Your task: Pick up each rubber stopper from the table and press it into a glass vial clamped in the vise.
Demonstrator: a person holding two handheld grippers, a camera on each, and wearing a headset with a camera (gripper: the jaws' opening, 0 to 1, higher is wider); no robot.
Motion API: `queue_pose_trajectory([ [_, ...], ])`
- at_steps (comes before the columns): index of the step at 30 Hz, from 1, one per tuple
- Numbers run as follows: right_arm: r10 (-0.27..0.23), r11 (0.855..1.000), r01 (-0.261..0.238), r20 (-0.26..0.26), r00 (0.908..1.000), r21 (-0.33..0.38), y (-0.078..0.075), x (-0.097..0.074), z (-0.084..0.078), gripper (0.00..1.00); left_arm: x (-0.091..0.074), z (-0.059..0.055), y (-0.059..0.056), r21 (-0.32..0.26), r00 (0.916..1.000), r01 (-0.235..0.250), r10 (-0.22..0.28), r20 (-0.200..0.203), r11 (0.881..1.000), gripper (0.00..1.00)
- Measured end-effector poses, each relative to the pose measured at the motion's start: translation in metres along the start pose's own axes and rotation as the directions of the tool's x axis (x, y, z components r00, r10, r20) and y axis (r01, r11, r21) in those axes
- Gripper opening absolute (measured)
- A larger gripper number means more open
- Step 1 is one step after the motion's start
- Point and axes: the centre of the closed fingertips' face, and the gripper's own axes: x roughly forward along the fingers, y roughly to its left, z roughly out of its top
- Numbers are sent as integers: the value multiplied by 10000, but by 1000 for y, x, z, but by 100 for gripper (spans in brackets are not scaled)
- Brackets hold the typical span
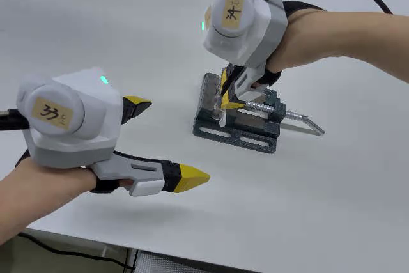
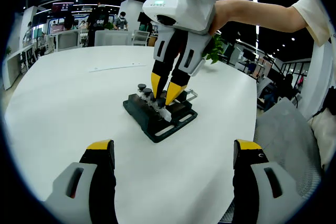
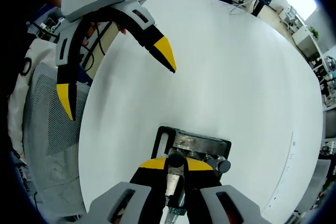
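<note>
Rubber stopper (image 3: pixel 176 159) sits atop glass vial (image 3: pixel 172 182), at near end of vial row in vise (image 3: pixel 195 141). Right gripper (image 3: pixel 176 165) points steeply down onto it, jaws narrowed, yellow tips pinching stopper from both sides. More vials in row, each capped by black stopper (image 3: pixel 224 166). Vise stands mid white table (image 1: pixel 319 209). Left gripper (image 1: pixel 165 140) hovers near, well apart from vise, jaws spread wide, holding nothing, tips aimed toward vise.
</note>
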Motion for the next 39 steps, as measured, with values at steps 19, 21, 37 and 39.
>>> queue_pose_trajectory([
  [19,-14,10000,14,166,9999,-19,1,1,0,11,0,-2,2,-37,10000,17,-17,-19,10000,92],
  [21,-45,10000,46,174,9998,-50,2,0,0,11,1,-1,2,-41,10000,2,-2,-4,10000,92],
  [37,-62,9996,46,548,9985,291,1,-7,-1,13,1,0,0,-61,10000,-1,1,35,10000,92],
  [39,71,9988,-101,641,9979,471,2,-7,-1,12,1,0,0,-36,10000,-4,4,-5,10000,92],
])
